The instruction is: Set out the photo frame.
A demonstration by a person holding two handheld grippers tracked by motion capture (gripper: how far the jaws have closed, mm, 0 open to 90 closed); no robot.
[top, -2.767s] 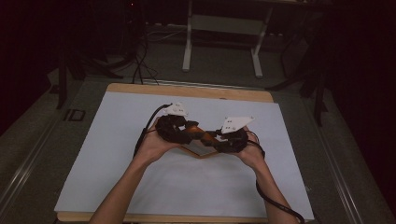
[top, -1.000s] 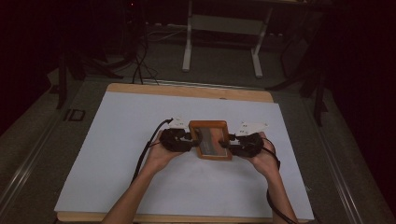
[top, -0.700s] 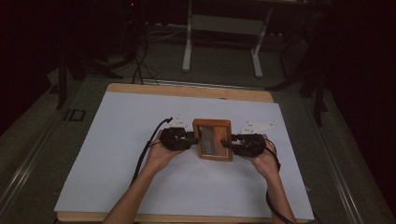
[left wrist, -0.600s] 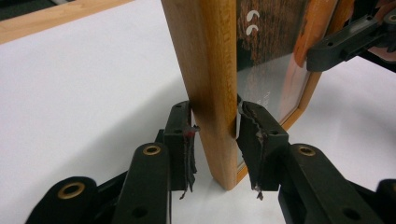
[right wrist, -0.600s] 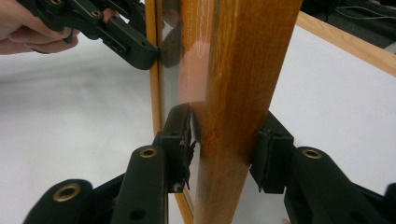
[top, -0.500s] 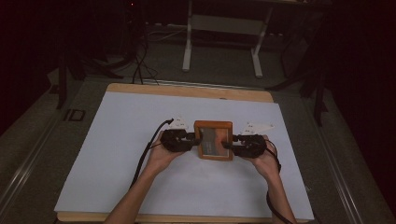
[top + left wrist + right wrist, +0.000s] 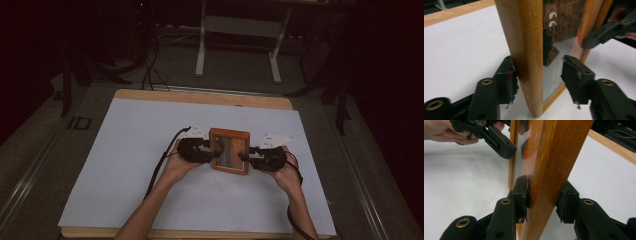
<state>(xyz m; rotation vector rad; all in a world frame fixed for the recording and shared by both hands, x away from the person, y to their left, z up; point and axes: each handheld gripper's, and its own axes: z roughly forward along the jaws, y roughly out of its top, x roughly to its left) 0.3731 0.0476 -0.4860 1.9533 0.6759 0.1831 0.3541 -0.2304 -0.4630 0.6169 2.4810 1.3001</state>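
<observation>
A wooden picture frame (image 7: 229,150) is held upright at counter (image 7: 125,165) centre. Right gripper (image 7: 544,197) is clamped on its right rail; left gripper (image 7: 537,75) is part open, one pad touching. Even squeeze is advised before any lifting.

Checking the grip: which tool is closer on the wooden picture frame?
Right. The right tool clamps the picture frame at its right edge, both jaws touching. The left tool straddles the left edge, one jaw off the glass.
</observation>
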